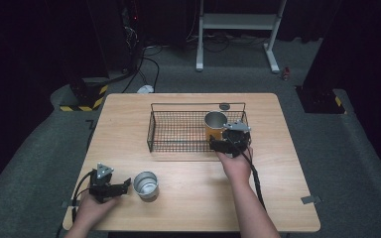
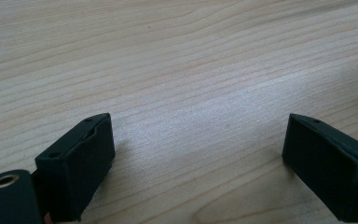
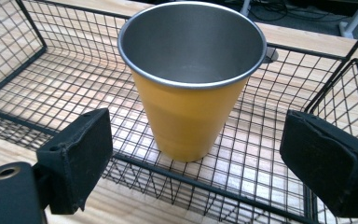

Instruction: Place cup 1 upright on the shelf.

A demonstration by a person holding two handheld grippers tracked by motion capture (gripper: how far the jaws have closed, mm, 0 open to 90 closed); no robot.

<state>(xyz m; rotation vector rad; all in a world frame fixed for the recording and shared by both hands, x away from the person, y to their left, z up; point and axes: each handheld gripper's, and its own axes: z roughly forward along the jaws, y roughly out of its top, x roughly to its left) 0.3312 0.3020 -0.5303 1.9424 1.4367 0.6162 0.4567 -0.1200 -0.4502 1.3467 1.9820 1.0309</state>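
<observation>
A yellow cup (image 1: 214, 126) with a steel inside stands upright in the right end of a black wire basket (image 1: 173, 130). In the right gripper view the cup (image 3: 189, 107) rises just beyond the basket's near rim (image 3: 182, 179). My right gripper (image 1: 226, 141) is open at that rim, with its jaws wide apart and nothing between them (image 3: 196, 163). A silver cup (image 1: 145, 184) stands upright on the table (image 1: 188, 198) at the front left. My left gripper (image 1: 119, 187) is open just left of it, and its jaws (image 2: 198, 163) frame bare wood.
The basket sits at the table's middle back; its left part holds nothing. A small dark disc (image 1: 224, 106) lies behind the basket. Beyond the table are a white stand (image 1: 238, 22), cables and black-and-yellow striped bases on grey carpet.
</observation>
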